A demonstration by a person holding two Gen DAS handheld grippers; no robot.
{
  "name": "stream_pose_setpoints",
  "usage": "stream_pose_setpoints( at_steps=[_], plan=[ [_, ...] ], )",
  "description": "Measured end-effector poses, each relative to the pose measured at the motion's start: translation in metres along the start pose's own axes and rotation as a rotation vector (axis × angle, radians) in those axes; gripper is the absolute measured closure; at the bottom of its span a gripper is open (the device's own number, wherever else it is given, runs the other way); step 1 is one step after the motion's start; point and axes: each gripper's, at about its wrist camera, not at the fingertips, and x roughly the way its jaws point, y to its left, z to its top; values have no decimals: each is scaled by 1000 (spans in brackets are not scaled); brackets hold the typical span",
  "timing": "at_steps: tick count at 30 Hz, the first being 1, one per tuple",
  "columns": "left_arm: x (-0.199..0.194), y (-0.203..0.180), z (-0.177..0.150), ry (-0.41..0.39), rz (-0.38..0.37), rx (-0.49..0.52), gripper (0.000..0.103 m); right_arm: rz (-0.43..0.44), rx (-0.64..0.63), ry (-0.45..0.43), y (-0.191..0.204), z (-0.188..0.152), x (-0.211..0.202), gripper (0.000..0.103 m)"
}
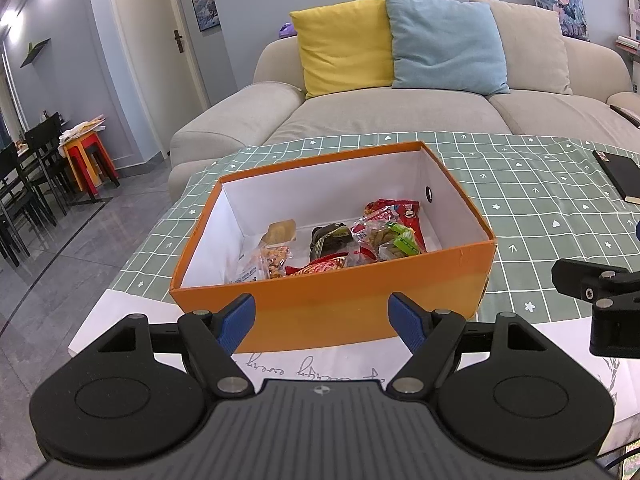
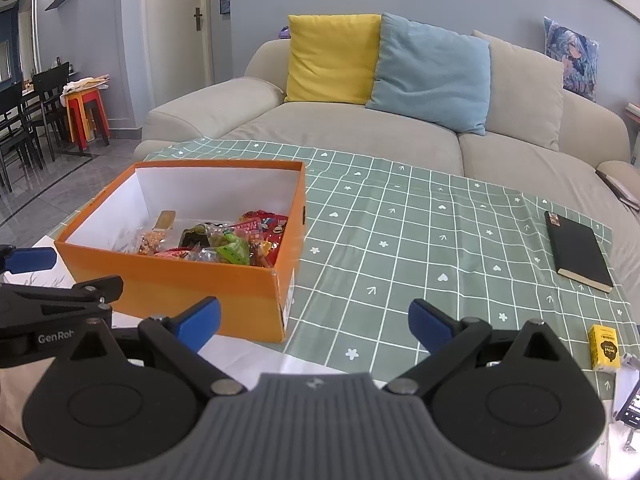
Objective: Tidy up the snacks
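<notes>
Orange box (image 1: 332,304), lidless, on worktop (image 2: 400,240) at left, holding assorted wrapped snacks (image 1: 360,240) piled toward its right side. Left tool (image 1: 322,322) spread, holding nothing, just near of the box. Right tool (image 2: 314,322) spread, holding nothing, off the box's near right corner. Black notebook (image 2: 578,248) far right; yellow carton (image 2: 604,348) near right

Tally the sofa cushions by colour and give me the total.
Yellow cushion: 1
Blue cushion: 1
Beige cushion: 1
Printed picture cushion: 1
Total: 4
</notes>
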Motion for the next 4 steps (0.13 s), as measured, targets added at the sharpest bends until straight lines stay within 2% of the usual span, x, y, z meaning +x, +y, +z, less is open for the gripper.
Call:
stream_pose_setpoints(
  at_steps=[4],
  plan=[
    [0,2,0,0,-7,-5,14,-1,-1,1,0,0,0,6]
  ],
)
